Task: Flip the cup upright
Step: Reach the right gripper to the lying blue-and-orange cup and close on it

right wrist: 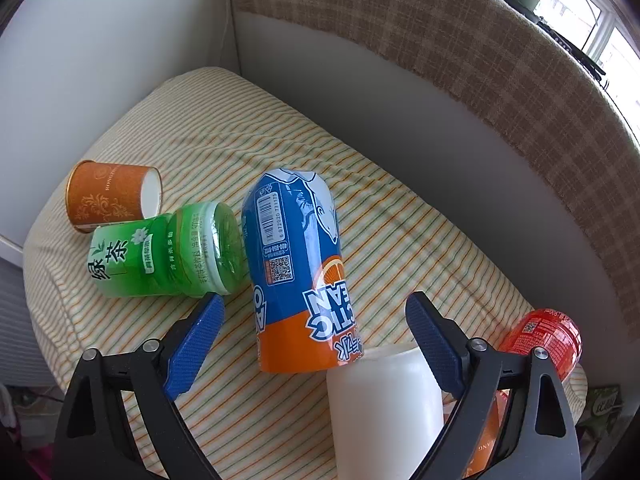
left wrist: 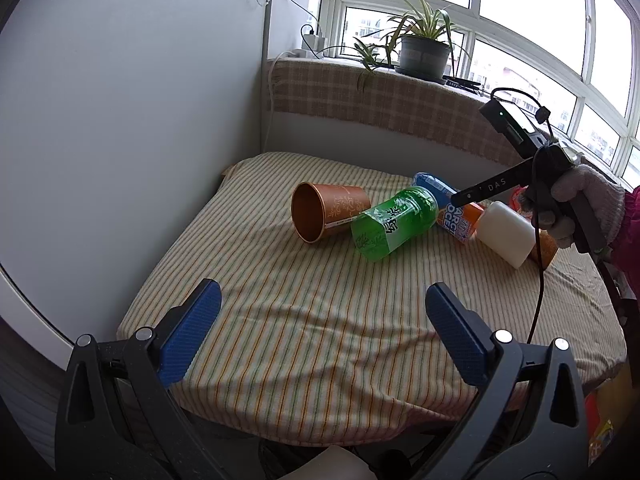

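Note:
A brown paper cup point(left wrist: 326, 211) lies on its side on the striped cloth, its mouth toward my left gripper; it also shows in the right wrist view point(right wrist: 112, 196), at the far left. My left gripper point(left wrist: 320, 332) is open and empty, above the near cloth, well short of the cup. My right gripper point(right wrist: 314, 340) is open and empty, its fingers on either side of the lying blue-and-orange bottle point(right wrist: 300, 276) without touching it. The left wrist view shows that gripper point(left wrist: 464, 199) held by a gloved hand above the bottles.
A green tea bottle point(left wrist: 394, 222) lies against the cup, also in the right wrist view point(right wrist: 168, 252). A white bottle point(right wrist: 384, 408), a red bottle point(right wrist: 548, 340) and another orange cup point(left wrist: 544, 246) lie at the right. White walls border the table point(left wrist: 300, 340) at left and back.

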Motion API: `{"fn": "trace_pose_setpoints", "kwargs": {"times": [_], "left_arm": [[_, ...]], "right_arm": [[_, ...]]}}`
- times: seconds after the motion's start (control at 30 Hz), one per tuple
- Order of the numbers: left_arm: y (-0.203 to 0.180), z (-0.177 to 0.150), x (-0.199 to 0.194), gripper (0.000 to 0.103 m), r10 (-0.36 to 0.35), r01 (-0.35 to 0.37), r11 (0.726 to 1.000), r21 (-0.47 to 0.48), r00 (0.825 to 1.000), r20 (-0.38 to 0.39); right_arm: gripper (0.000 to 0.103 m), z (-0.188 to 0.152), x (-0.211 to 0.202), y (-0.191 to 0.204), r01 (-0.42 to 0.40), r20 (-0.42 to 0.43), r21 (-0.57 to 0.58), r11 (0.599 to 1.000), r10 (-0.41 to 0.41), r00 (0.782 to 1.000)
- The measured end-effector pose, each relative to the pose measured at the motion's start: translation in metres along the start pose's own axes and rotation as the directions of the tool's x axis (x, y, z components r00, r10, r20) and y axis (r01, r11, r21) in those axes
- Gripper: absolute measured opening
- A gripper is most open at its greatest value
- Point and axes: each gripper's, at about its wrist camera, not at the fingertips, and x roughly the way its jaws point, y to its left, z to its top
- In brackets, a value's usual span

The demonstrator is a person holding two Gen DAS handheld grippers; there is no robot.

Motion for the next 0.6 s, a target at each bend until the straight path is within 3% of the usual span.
{"fn": "trace_pose_setpoints", "kwargs": {"times": [0.37, 0.47, 0.57, 0.6], "left_arm": [[0.001, 0.000, 0.014, 0.103, 0.004, -0.005, 1.000, -0.010, 1.000, -0.022], [0.003, 0.000, 0.016, 0.103, 0.011, -0.011, 1.000, -0.014, 1.000, -0.027], [0.004, 0.000, 0.019, 0.103, 0.018, -0.018, 1.000, -0.018, 0.999, -0.032], [0.005, 0.000, 0.019, 0.103, 0.020, -0.021, 1.000, -0.019, 0.999, -0.032]], "right_arm": [[0.088, 0.017, 0.034, -0.002, -0.035, -0.102, -0.073, 0.997, 0.028, 0.994], [0.078, 0.018, 0.042, -0.002, -0.052, -0.126, -0.081, 0.995, 0.042, 0.991], [0.060, 0.018, 0.047, -0.002, -0.069, -0.137, -0.077, 0.995, 0.058, 0.989], [0.059, 0.018, 0.047, -0.001, -0.070, -0.138, -0.075, 0.995, 0.059, 0.989]]}}
